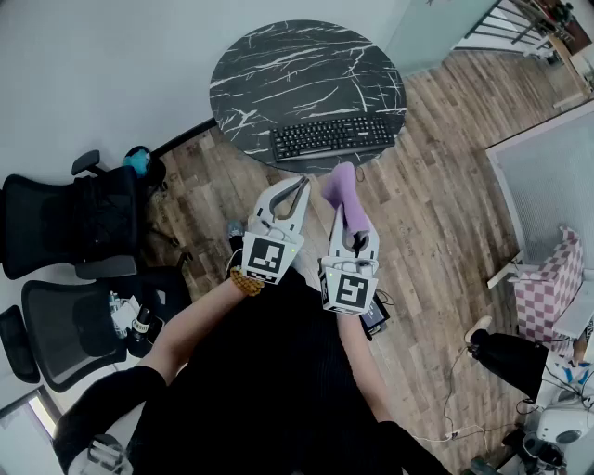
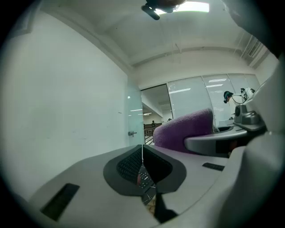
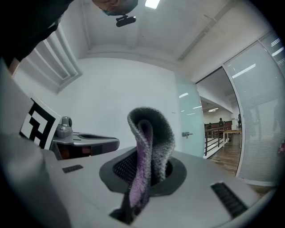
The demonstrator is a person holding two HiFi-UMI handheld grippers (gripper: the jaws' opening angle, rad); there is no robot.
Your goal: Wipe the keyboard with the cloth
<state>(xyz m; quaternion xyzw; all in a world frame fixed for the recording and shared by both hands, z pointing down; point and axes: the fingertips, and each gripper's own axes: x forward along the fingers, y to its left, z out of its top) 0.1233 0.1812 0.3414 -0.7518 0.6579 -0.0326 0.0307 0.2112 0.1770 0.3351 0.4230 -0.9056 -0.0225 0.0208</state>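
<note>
Cloth (image 1: 342,190): purple, looks soft, light and limp. Clamped between the jaws of the right gripper (image 1: 353,230), its folded end standing past the tips; a bunched fold probably holds best.
Left gripper (image 1: 299,186): jaws together, empty, alongside.
Keyboard (image 1: 334,137): ahead of both, on table (image 1: 278,65).

Upper centre: round tabletop (image 1: 278,65), black marble with white veins. Under and around it: wood-plank floor (image 1: 436,186). Left edge: two black office chairs (image 1: 65,223), stacked one above the other in frame, the lower (image 1: 70,343) near the corner. Just beside the upper chair: small teal object (image 1: 139,160). Right edge: pink-and-white checkered piece (image 1: 555,278), kind unclear. Upper right corner: metal railing (image 1: 506,23).
</note>
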